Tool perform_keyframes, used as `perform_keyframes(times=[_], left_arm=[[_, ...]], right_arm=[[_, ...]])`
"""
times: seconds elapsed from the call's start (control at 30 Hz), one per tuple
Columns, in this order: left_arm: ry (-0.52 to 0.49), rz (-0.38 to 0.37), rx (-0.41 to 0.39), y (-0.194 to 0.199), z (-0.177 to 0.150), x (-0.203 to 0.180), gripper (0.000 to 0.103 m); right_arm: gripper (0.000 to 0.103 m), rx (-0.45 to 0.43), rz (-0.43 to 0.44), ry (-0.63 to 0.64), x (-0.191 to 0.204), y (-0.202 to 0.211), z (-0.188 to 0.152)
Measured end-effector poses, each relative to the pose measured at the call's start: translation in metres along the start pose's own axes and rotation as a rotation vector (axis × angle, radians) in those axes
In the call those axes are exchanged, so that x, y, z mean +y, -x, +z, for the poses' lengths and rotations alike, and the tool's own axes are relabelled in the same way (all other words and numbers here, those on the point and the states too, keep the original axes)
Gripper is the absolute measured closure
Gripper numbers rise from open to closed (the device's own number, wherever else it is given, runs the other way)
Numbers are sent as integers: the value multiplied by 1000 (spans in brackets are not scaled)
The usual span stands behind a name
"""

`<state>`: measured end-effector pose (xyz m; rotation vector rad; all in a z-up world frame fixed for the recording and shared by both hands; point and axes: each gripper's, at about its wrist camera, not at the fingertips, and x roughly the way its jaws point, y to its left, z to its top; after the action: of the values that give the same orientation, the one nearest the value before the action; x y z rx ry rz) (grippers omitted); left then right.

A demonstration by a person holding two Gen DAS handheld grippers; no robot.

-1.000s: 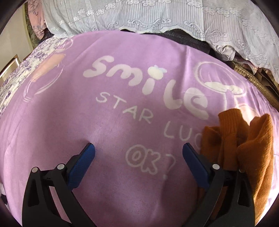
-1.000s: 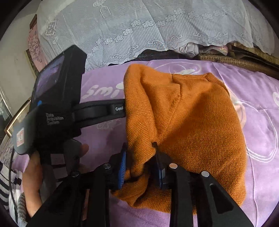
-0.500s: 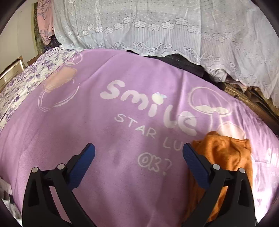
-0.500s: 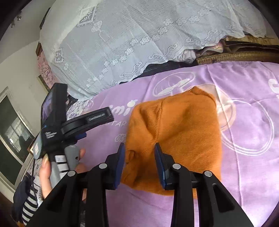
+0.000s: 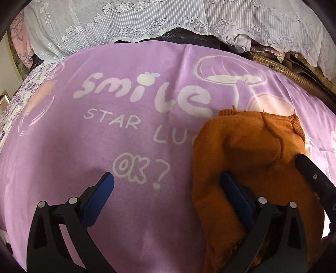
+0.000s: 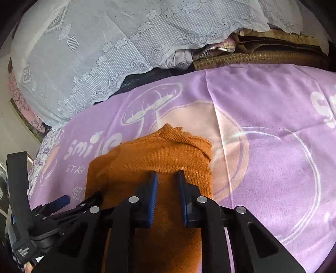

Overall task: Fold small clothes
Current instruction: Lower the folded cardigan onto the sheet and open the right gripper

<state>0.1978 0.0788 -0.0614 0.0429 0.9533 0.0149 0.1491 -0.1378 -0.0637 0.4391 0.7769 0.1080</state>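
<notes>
A small orange knitted garment lies folded on the purple blanket. In the right wrist view the garment lies flat under my right gripper. Its jaws stand slightly apart, over the cloth, with nothing visibly pinched between them. My left gripper is wide open. Its right finger rests against the garment's left edge, its left finger over bare blanket. The right gripper's body shows at the right in the left wrist view.
The blanket has white print reading "smile STAR LUCK OK?" and a mushroom drawing. A white lace cloth covers a pile at the back. Woven mats and bedding lie at the back right. A floral sheet is at the left.
The right gripper has lowered the garment flat onto the blanket and let go of the fold it held. The left gripper has moved right, up against the garment.
</notes>
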Motion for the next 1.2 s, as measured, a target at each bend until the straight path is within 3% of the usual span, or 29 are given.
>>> perform_keyframes(times=[0.13,0.23,0.37,0.43,0.5,0.57,0.6,0.73,0.8,0.87,0.93,1.13,1.2], left_arm=[[-55,69,-46,3,-4,-12,4],[-57,75,-51,10,-3,-11,4],[-42,-2,-131,50,0,-10,5],[-72,-71,-160,66,-5,-20,5],[-129,-103,-147,65,-14,-37,4],[-210,-53,-89,42,-28,-59,4],[-210,-49,-85,31,-36,-62,4],[-119,-151,-39,27,-38,-41,4],[-65,-222,-9,23,-40,-29,4],[-50,-247,1,23,-44,-24,4],[-53,-242,-7,27,-50,-24,4],[-18,-284,-19,34,-51,-17,4],[-17,-293,-22,35,-50,-16,4]], right_arm=[[84,11,78,-45,-13,1,-1],[88,-3,130,-104,-22,9,-1],[84,-51,142,-155,-29,27,9],[84,-31,140,-162,-32,20,14],[86,15,137,-186,-37,6,14],[86,39,129,-216,-44,-8,18],[86,52,128,-234,-49,-15,20],[91,78,199,-341,-72,-42,26],[103,39,179,-387,-83,-43,28],[103,-49,91,-448,-98,-28,27],[100,-99,102,-468,-106,-15,30],[98,-32,252,-315,-67,2,22],[98,10,228,-228,-49,-6,22]])
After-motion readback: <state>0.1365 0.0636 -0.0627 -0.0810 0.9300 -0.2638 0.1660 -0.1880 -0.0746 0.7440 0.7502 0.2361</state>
